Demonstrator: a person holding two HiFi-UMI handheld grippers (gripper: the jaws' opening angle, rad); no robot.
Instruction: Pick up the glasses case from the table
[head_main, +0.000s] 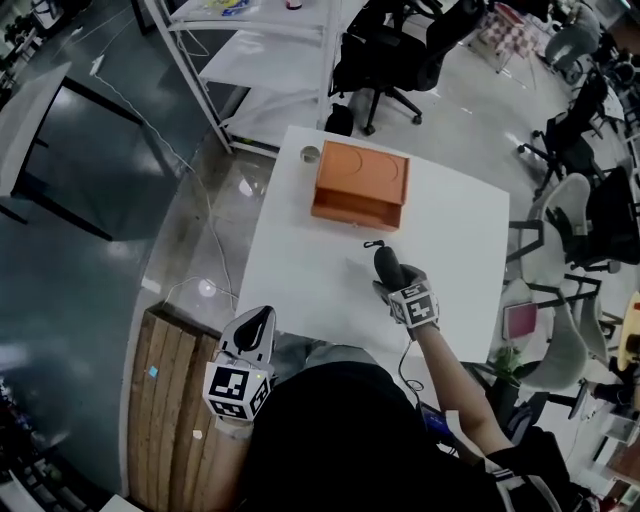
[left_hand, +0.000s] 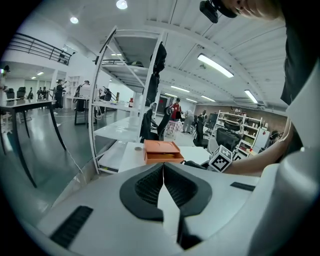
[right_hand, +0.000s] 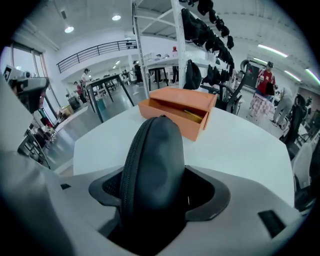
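Note:
The glasses case is a dark grey zippered shell standing on end over the middle of the white table. My right gripper is shut on its lower half. In the right gripper view the case fills the gap between the jaws of that gripper, zip side to the left. A thin cord loop lies just beyond it. My left gripper hovers at the table's near left edge, its jaws shut on nothing.
An orange box with an open front slot sits at the far side of the table, beyond the case. A small round disc lies at its left corner. A wooden bench stands left; office chairs ring the table.

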